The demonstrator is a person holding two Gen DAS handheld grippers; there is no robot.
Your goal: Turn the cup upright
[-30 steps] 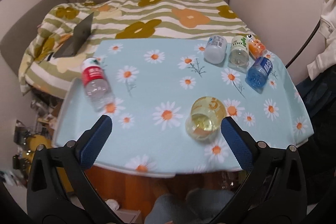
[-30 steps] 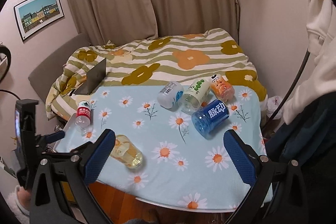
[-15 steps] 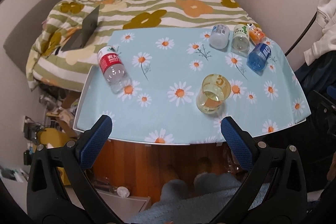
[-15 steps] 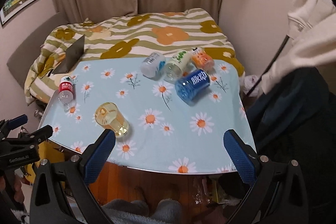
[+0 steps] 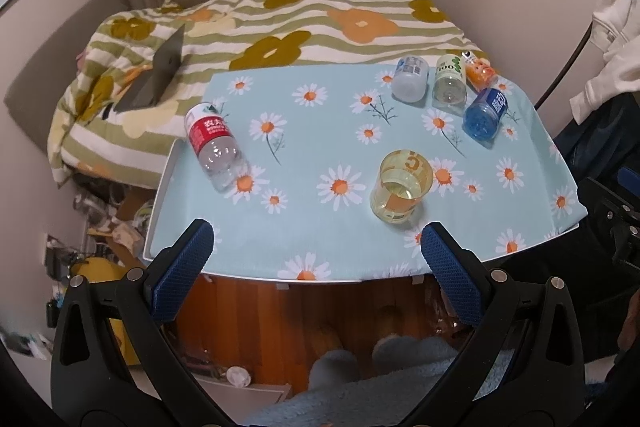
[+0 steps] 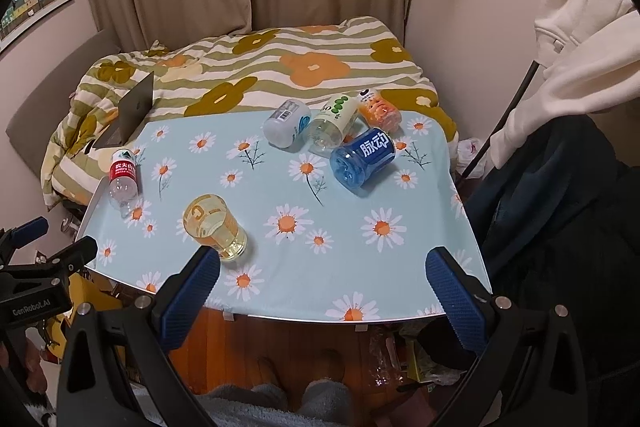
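Observation:
A clear yellow cup [image 5: 401, 187] stands upright on the daisy-print table [image 5: 320, 235], near the front edge; it also shows in the right wrist view [image 6: 214, 227]. My left gripper [image 5: 316, 259] is open and empty, held back from the table's front edge, with the cup beyond its right finger. My right gripper [image 6: 320, 285] is open and empty over the front edge, with the cup just past its left finger. The left gripper [image 6: 44, 247] shows at the left of the right wrist view.
A red-label water bottle [image 5: 214, 147] lies at the table's left. A white bottle [image 5: 409, 79], a green-dot bottle [image 5: 450, 85], an orange bottle [image 5: 480, 73] and a blue bottle [image 5: 486, 113] lie at the far right. A bed with a laptop [image 5: 156, 75] is behind.
Both grippers have pulled back and away from the table, both still open. The cup, which lay tilted a second ago, now stands upright and alone.

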